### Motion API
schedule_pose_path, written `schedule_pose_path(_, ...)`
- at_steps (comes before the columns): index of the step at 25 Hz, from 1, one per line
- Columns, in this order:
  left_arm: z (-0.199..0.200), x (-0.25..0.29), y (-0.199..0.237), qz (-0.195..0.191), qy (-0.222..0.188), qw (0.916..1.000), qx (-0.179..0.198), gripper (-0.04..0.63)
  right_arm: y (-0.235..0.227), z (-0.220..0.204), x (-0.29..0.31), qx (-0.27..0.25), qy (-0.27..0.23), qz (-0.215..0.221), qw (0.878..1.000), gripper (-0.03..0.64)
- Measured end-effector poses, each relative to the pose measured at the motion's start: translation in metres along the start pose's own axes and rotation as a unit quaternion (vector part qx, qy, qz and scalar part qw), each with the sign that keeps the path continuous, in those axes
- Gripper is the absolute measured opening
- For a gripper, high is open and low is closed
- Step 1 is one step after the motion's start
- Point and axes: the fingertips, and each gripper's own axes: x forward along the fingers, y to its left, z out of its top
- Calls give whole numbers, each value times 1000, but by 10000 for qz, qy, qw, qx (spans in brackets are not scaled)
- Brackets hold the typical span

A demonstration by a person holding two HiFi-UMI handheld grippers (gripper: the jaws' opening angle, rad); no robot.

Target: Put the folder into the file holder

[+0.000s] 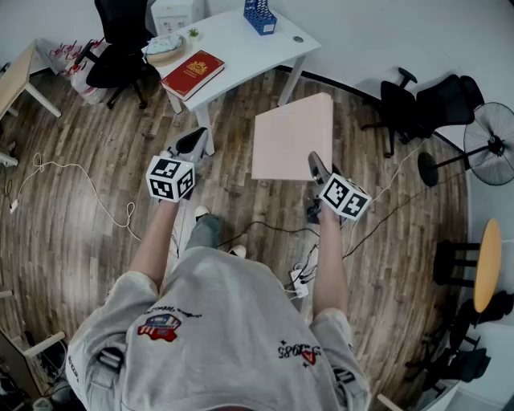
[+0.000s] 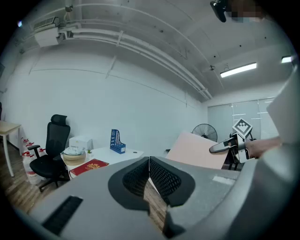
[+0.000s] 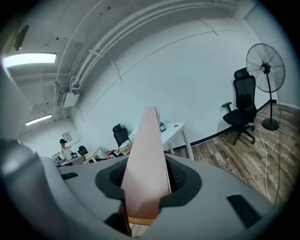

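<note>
The person stands on the wooden floor (image 1: 96,233) a little way back from a white table (image 1: 241,48), a tool in each hand. The right tool (image 1: 316,165) is clamped on the near edge of a pale pink folder (image 1: 291,136), its pads pressing the sheet from both sides, so that the folder sticks out ahead of it, edge-on between the jaws in the right gripper view. From above, the folder shows its broad face, held in the air over the floor just short of the table's near corner and touching nothing but that tool. The left tool (image 1: 191,144) is held out beside it, to the left and apart from the folder, with its jaws closed together tip to tip and nothing between them. The blue file holder (image 1: 259,16) stands upright at the far edge of the table, well apart from the folder. Nearer the person on the same table lies a red book (image 1: 193,73), flat and close to the front edge. A black office chair (image 1: 120,40) sits to the left of the table, and a standing fan (image 1: 490,136) is off to the right by the wall.
</note>
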Motion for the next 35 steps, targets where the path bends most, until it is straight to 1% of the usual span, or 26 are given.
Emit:
schedule_pose_path(3, -3, 0, -1, -48, 42, 10000, 56, 8, -6, -5, -1, 90, -13, -29, 10000, 156)
schedule_pose_path(7, -8, 0, -2, -31, 141, 9999, 22, 8, -15, -12, -3, 311, 83, -15, 9995, 158)
schedule_pose_path(13, -9, 3, -5, 25, 215, 9998, 6, 8, -24, -8, -2, 545, 83, 55, 9985, 160)
schedule_pose_path(16, -12, 7, -9, 20, 268, 9996, 18, 8, -29, -3, 3, 565, 131, 114, 9983, 160)
schedule_pose_path(20, -19, 19, -1, 23, 401, 9992, -7, 8, -32, 3, 17, 627, 82, 156, 9979, 160)
schedule_pose_path(23, -21, 45, 11, -17, 442, 9990, -43, 8, -42, 7, 40, 774, 84, 146, 9969, 161)
schedule_pose_path(28, -23, 109, 47, -110, 497, 9986, -131, 8, -67, 20, 99, 883, 246, -45, 9958, 161)
schedule_pose_path(31, -20, 153, 72, -157, 507, 9983, -260, 8, -77, 43, 139, 874, 300, -80, 9957, 161)
schedule_pose_path(35, -6, 212, 105, -286, 496, 9979, -296, 8, -82, 84, 197, 897, 223, -71, 9957, 163)
